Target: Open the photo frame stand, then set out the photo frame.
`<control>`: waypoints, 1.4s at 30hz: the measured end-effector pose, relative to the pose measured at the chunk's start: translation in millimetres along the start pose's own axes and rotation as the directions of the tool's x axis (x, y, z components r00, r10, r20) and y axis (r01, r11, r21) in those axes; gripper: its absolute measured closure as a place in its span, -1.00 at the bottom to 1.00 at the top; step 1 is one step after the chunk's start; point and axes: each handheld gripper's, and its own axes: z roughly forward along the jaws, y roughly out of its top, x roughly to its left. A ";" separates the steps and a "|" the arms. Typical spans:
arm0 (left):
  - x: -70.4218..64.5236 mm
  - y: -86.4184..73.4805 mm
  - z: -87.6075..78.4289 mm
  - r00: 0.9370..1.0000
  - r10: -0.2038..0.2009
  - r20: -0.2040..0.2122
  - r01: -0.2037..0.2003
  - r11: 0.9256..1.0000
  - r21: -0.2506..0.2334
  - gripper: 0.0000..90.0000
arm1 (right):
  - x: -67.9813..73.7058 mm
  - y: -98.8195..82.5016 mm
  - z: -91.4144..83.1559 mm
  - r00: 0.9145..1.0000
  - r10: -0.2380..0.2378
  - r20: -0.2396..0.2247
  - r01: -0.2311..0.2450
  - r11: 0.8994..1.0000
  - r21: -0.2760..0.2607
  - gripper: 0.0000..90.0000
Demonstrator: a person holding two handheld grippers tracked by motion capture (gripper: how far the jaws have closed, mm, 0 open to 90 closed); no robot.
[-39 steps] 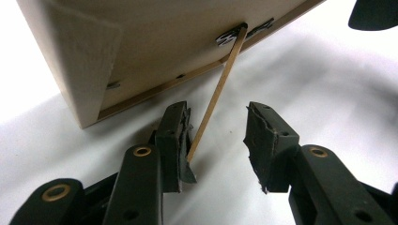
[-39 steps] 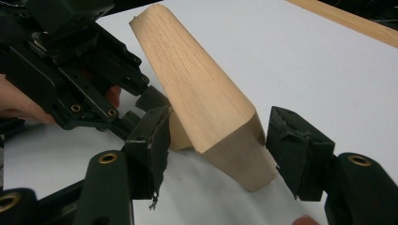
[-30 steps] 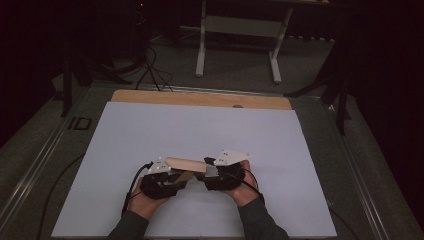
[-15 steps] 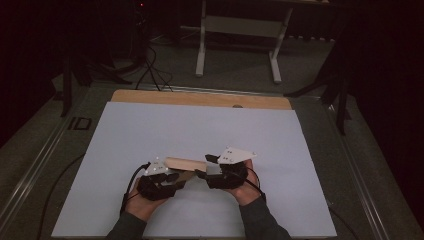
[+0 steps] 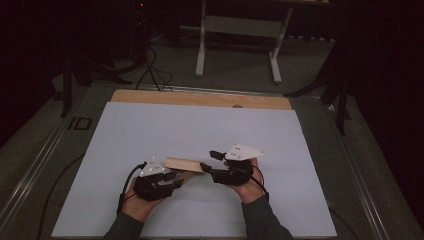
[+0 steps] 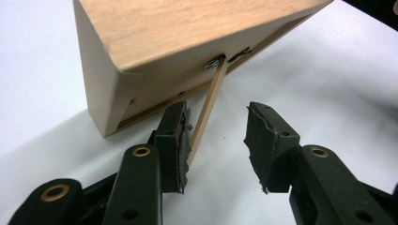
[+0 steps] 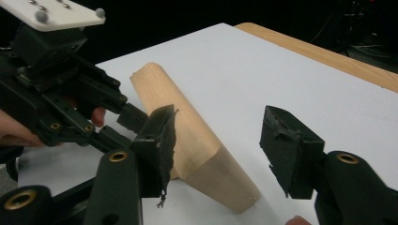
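Near the tabletop's (image 5: pixel 300 140) front edge, the left gripper (image 6: pixel 218 140) holds its fingers apart around a thin strut under the tilted wooden frame (image 5: pixel 184 164), while the right gripper's (image 7: pixel 218 145) just-narrowing fingers straddle its other end

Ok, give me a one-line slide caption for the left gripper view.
Left gripper, jaws open, reaches for the thin hinged strut under a tilted wooden block on the white table.

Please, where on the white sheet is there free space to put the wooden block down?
The white sheet lies bare between the wooden block and the table's wooden far edge, and along both side margins. It is crowded near the front, around the left tool and right tool.
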 end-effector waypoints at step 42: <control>-4.8 5.7 -7.1 0.999 0.029 -0.022 -0.030 0.999 -0.036 0.56 | -19.3 -26.2 20.3 0.986 0.077 0.147 -0.083 0.996 0.033 0.88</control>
